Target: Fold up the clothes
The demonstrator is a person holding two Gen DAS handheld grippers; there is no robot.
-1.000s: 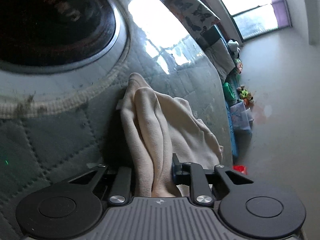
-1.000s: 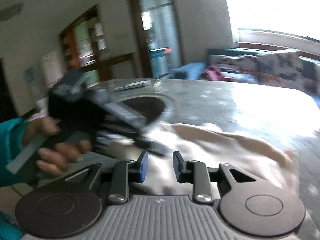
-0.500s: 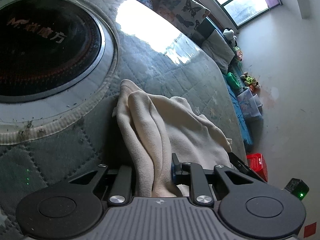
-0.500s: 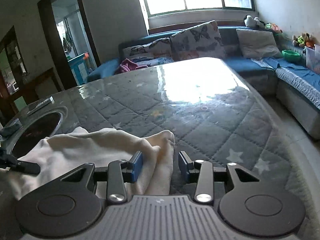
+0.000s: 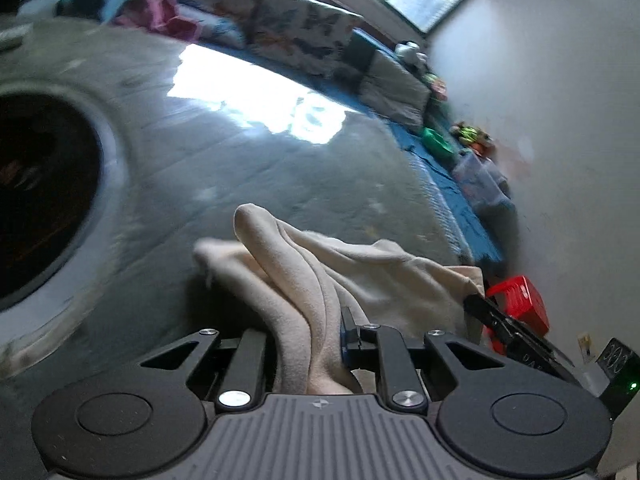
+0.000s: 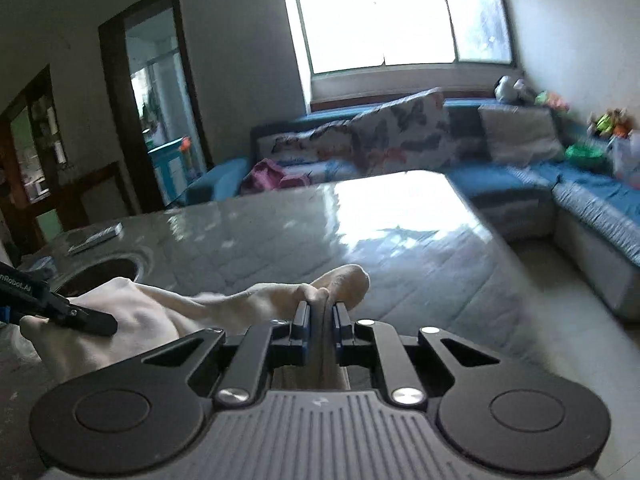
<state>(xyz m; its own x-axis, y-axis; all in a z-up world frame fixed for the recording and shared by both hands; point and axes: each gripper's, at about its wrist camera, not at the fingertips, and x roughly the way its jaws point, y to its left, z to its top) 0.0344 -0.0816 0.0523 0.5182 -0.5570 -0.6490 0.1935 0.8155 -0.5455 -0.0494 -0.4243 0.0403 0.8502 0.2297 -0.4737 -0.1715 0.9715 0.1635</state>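
A cream cloth garment (image 5: 320, 264) hangs bunched between both grippers above the grey quilted table (image 5: 260, 168). My left gripper (image 5: 308, 332) is shut on one end of it, folds rising between the fingers. My right gripper (image 6: 320, 316) is shut on the other end of the cream garment (image 6: 160, 312), a rounded fold sticking out past the fingertips. The right gripper's tip shows in the left wrist view (image 5: 476, 306) at the garment's right corner. The left gripper's finger (image 6: 80, 318) shows at the left in the right wrist view, on the garment.
A round dark inset (image 5: 36, 200) sits in the table (image 6: 400, 240) on the left. A blue sofa (image 6: 520, 176) with patterned cushions (image 6: 400, 136) runs behind and to the right of the table. A red stool (image 5: 520, 304) stands on the floor. A remote-like object (image 6: 96, 238) lies at the table's far left.
My right gripper has closed on the garment's corner and lifted it. The left gripper still holds its end and has swung, raising the cloth off the table.
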